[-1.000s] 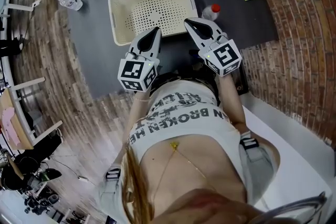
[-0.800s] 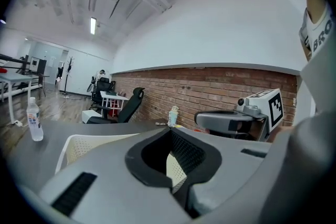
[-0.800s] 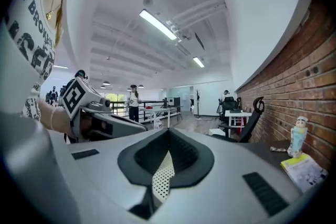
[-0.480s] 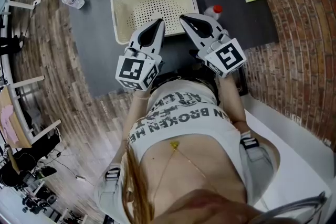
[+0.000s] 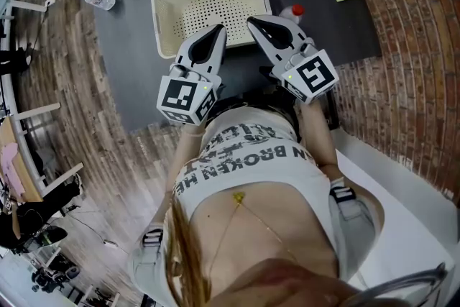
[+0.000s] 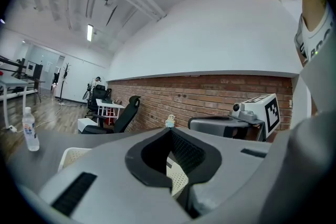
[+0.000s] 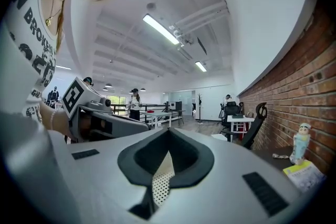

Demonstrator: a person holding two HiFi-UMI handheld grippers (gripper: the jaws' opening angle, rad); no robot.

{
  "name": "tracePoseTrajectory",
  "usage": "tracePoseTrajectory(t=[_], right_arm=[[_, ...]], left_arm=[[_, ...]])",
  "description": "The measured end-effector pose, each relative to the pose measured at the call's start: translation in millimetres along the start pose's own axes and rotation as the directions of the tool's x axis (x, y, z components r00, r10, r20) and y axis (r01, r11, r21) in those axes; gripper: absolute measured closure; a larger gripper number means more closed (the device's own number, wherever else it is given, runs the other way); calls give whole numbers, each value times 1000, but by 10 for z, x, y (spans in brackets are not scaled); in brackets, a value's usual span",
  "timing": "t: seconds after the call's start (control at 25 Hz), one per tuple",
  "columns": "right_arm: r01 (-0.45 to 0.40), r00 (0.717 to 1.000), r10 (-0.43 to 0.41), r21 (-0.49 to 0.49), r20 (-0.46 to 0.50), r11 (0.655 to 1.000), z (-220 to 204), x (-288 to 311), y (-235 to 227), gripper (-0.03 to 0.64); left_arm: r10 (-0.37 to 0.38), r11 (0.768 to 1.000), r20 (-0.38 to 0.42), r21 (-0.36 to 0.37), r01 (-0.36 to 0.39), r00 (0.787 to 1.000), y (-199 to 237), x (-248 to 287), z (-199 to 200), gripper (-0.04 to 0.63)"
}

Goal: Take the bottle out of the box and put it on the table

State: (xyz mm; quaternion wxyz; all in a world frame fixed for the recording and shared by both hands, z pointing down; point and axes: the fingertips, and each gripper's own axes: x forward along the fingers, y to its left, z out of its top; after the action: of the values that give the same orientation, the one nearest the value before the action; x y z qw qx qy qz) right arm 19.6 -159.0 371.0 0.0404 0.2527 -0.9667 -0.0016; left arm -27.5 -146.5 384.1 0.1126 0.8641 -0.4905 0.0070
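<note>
Both tongs are closed and hold nothing. The left gripper (image 5: pixel 215 32) and right gripper (image 5: pixel 254 22) hover over the near rim of the cream perforated plastic box (image 5: pixel 162 25), which looks empty. The small clear red-capped plastic bottle (image 5: pixel 291 13) stands on the dark grey table (image 5: pixel 129 61), just beside the box. It is probably light, smooth and squashy, so take it mid-body.

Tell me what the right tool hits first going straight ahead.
Probably nothing close: the right tool points level, the basket shows below its tips, so it likely passes over.
</note>
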Motion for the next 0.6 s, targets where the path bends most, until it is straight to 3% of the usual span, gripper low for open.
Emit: tracePoseTrajectory(t=[0.6], right_arm=[[-1,999,1,7,-36,1000,-97,-124,-19,609]], left_arm=[[9,1000,-18,-7,-9,1000,-40,26,-57,591]])
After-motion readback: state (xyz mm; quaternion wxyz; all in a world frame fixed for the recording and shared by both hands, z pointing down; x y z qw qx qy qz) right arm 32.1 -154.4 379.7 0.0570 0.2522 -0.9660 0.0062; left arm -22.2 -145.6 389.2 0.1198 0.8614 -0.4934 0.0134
